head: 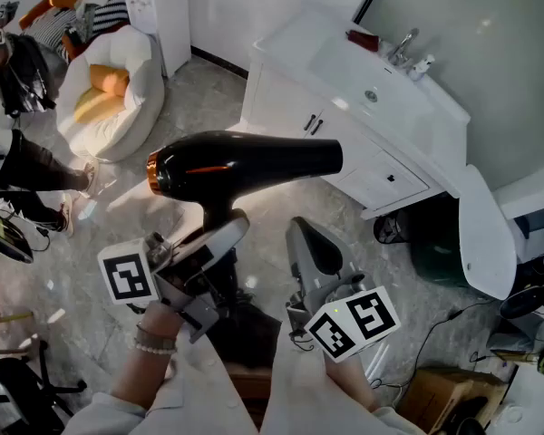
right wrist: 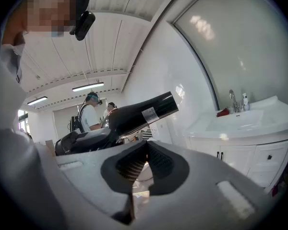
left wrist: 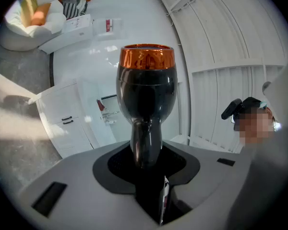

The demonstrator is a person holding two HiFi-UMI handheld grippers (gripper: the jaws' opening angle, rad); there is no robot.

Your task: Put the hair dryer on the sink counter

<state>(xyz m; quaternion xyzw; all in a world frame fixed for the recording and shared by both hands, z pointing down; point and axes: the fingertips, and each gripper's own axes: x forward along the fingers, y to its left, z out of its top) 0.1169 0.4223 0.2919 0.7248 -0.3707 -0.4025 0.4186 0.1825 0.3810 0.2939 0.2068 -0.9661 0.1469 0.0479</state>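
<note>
A glossy black hair dryer (head: 245, 163) with a copper rear ring hangs in the air over the floor, its barrel pointing right toward the white sink counter (head: 344, 57). My left gripper (head: 219, 234) is shut on the dryer's handle (left wrist: 145, 145), which stands up between the jaws in the left gripper view. The dryer (right wrist: 134, 115) also crosses the right gripper view, left of the counter (right wrist: 240, 123). My right gripper (head: 310, 250) is shut and empty, beside the left one and below the dryer's barrel.
The counter holds a basin (head: 367, 93), a tap (head: 401, 45), a small bottle (head: 421, 67) and a red item (head: 363, 39). A white cabinet (head: 344, 152) with drawers stands under it. A white beanbag (head: 109, 93) lies far left. People stand in the room's background (right wrist: 89, 111).
</note>
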